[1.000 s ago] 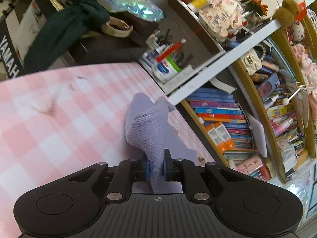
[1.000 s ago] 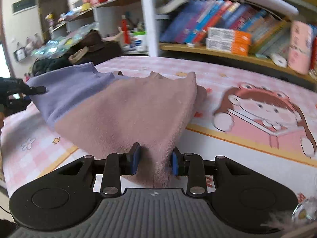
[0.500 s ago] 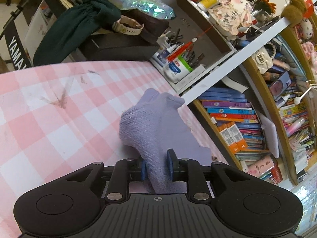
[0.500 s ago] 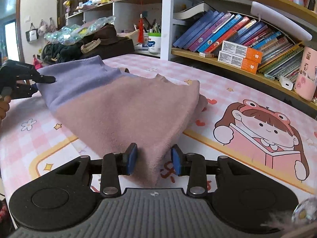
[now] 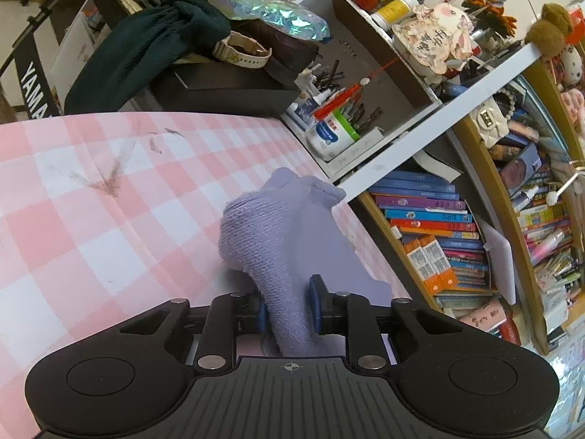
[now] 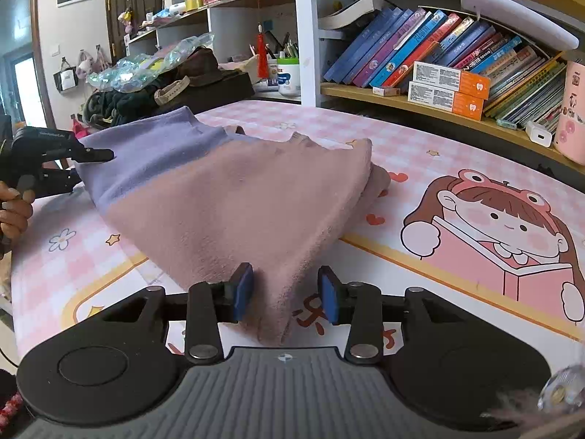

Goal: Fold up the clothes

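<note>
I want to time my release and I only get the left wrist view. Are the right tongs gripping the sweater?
Observer: No. The right tongs have just been opening. A pink corner of the sweater lies between the pads, and the right-hand pad stands clear of it.
Operator: Pink? I only see purple.
Observer: It is mostly dusty pink. Only the end towards the left tongs, which have just been closing on it, is purple.
Operator: What is under it on that side?
Observer: A mat with a cartoon girl reading printed on it. The sweater lies beside her, not over her.
</note>
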